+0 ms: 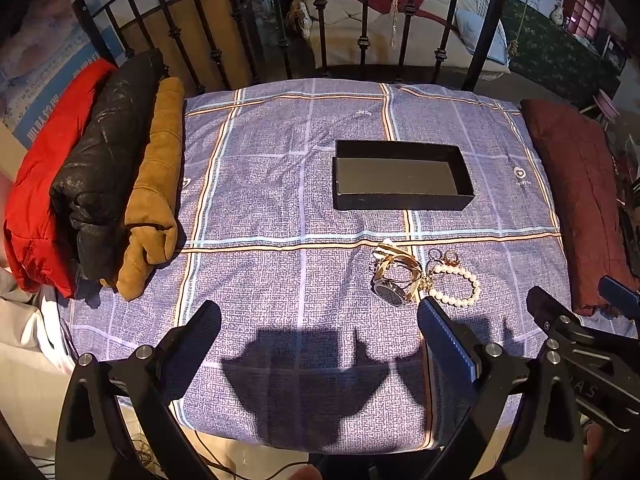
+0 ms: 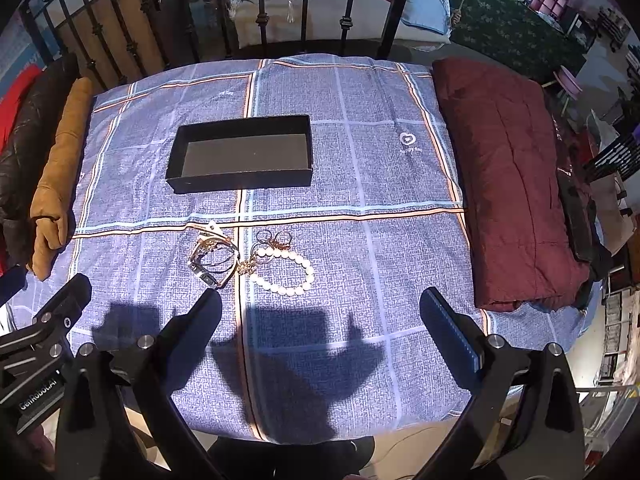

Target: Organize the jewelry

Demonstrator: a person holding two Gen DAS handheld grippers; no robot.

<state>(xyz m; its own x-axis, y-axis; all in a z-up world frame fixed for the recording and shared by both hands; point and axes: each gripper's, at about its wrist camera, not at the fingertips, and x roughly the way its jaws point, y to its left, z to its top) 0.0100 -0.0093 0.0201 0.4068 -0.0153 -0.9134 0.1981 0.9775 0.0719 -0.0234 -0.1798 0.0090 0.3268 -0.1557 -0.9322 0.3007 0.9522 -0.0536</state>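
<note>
Task unstarted: box [image 2: 240, 152] empty at mid-bed; watch [image 2: 212, 260], pearl bracelet [image 2: 286, 272] and rings [image 2: 274, 238] heaped near the bed's front edge. Left claw [image 1: 320, 316] and right claw [image 2: 320, 308] both spread apart, holding nothing.

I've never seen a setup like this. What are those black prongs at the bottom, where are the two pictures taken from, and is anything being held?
The prongs are two hand-held grippers, each carrying a wide-angle camera looking along its fingers. One picture comes from the left gripper, the other from the right gripper. Both are open and hold nothing. On the checked cloth sits an empty black box. Nearer the grippers lie a watch, a pearl bracelet and some small rings, close together. Folded clothes lie at the sides.
</note>
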